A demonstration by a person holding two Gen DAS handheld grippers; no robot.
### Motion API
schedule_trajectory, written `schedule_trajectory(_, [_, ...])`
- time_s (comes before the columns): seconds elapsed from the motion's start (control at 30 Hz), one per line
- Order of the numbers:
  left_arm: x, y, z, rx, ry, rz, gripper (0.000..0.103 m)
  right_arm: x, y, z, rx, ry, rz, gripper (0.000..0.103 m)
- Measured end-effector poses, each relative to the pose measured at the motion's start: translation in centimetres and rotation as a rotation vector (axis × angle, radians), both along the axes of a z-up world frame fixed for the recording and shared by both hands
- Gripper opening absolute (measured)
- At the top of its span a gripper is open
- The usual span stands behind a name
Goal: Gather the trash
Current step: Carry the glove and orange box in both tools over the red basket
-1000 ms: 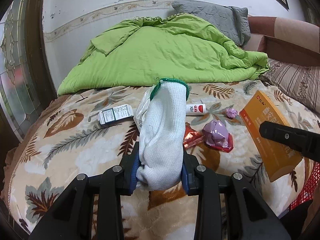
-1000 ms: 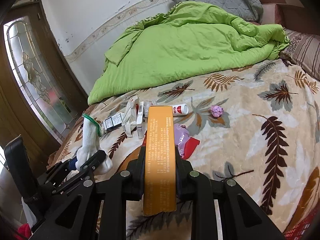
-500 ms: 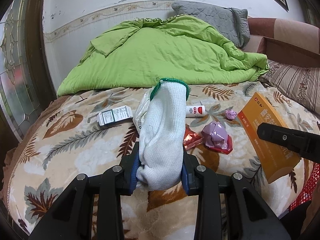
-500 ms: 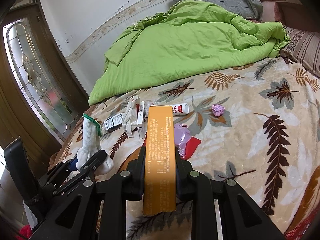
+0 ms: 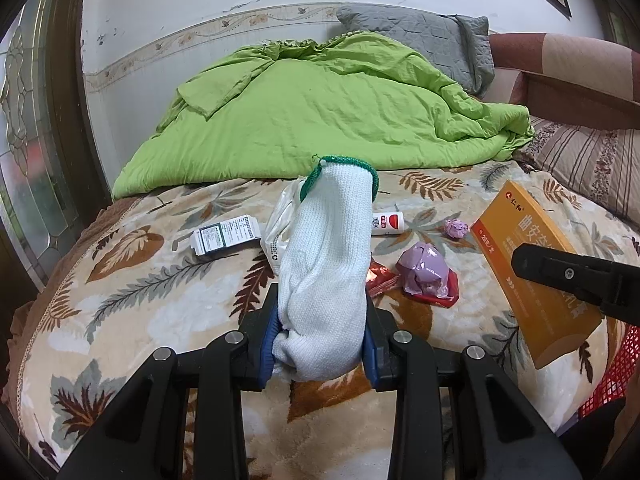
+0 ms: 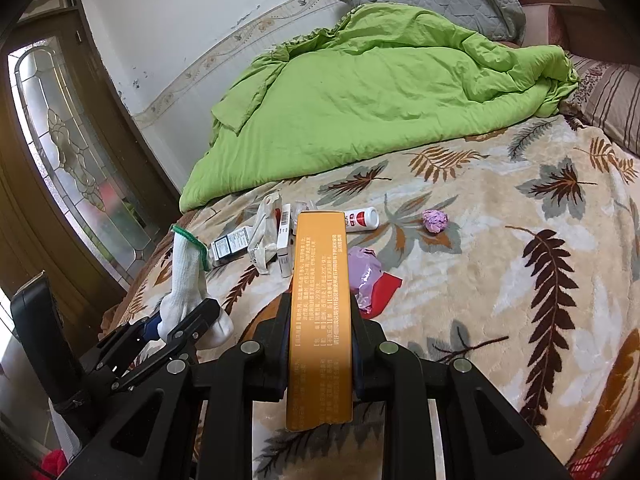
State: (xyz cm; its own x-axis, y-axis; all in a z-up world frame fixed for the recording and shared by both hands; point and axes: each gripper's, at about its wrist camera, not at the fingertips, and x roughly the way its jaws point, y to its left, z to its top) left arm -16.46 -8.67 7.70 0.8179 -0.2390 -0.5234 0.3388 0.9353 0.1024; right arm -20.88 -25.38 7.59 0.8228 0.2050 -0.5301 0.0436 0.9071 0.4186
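Orange box [image 5: 536, 272] slightly higher than before.

Very little differs from a second ago. In the left wrist view the orange box [image 5: 532, 268] held by the right claw [image 5: 576, 280] now sits a little higher and further left, so its far corner lies closer to the small purple paper ball [image 5: 456, 228] on the bed. In the right wrist view the bed and its litter have slid slightly down, as the right claw tips up a touch.
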Motion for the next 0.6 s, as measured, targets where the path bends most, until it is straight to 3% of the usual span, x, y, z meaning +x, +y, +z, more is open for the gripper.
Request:
schedule_trajectory(0.43, [-0.5, -0.7, 0.1, -0.010, 0.012, -0.021, 0.033, -1.3, -0.5, 0.3, 0.036, 0.000, 0.000, 0.025])
schedule_trajectory(0.6, [-2.2, -2.0, 0.9, -0.060, 0.046, -0.099, 0.033, -3.3, -3.1, 1.2, 0.091, -0.003, -0.035, 0.025])
